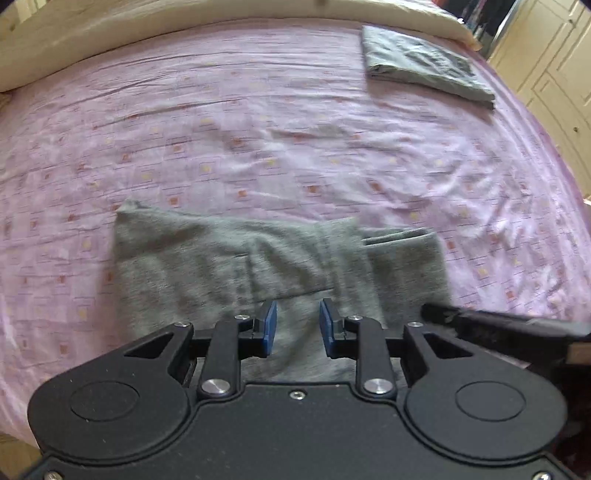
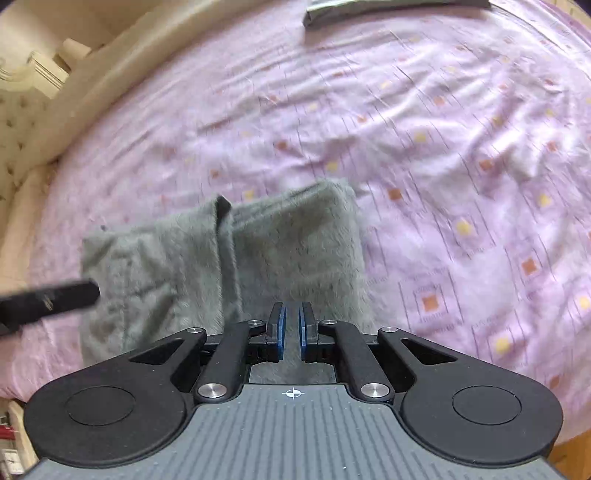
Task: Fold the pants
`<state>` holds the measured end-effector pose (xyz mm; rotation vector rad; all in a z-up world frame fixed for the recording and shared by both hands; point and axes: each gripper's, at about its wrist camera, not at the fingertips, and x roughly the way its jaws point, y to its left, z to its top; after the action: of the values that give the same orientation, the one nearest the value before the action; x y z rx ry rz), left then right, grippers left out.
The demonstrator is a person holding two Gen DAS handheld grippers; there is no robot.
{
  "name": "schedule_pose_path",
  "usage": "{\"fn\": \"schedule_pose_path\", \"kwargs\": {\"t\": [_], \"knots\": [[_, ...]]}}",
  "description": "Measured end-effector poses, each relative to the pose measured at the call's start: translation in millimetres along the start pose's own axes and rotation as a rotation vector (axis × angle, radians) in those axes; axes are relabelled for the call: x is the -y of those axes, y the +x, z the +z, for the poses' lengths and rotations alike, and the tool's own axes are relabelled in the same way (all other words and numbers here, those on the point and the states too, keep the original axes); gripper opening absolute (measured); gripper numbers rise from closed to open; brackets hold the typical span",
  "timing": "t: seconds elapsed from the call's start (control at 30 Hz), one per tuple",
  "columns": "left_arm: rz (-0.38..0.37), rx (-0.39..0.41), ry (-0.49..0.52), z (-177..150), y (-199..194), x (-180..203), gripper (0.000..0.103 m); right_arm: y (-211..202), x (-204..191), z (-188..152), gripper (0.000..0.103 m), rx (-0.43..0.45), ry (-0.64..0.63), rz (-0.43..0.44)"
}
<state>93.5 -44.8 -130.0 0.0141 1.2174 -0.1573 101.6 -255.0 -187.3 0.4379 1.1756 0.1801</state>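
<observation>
The grey pants (image 1: 207, 258) lie folded into a wide, thick rectangle on the pink bed sheet (image 1: 258, 147), directly in front of both grippers. My left gripper (image 1: 298, 319) hovers over their near edge, jaws apart, with cloth showing below the gap but not pinched. A black finger of the other gripper (image 1: 480, 321) reaches in over the right end of the pants. In the right wrist view the pants (image 2: 303, 240) show a raised fold line down their middle. My right gripper (image 2: 291, 325) has its blue pads almost together over the near edge, with grey cloth filling the narrow slit.
A second grey garment (image 1: 424, 66), folded flat, lies at the far right of the bed. A cream padded edge (image 1: 147, 29) runs along the far side. Cream cupboard doors (image 1: 554, 55) stand beyond the right side. Wrinkled sheet (image 2: 461, 166) stretches to the right of the pants.
</observation>
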Motion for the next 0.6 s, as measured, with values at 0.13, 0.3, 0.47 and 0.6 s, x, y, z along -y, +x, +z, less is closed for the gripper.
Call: {"fn": "schedule_pose_path", "kwargs": {"t": [0.13,0.3,0.47,0.6], "knots": [[0.16,-0.103,-0.064,-24.7,15.5,-38.3,0.035,21.3,-14.4,9.8,0.009,-0.044,-0.047,0.077],[0.22,-0.184,-0.185,-45.6,15.6,-72.5,0.035,45.2,-27.2,10.3,0.009,-0.113,-0.061,0.086],[0.227,-0.203,-0.22,-57.4,9.3,-79.4,0.035,55.0,-25.0,12.3,0.021,-0.146,-0.034,0.101],[0.223,-0.217,-0.229,-59.2,11.3,-77.0,0.036,58.1,-22.4,14.7,0.026,-0.152,0.011,0.124]]}}
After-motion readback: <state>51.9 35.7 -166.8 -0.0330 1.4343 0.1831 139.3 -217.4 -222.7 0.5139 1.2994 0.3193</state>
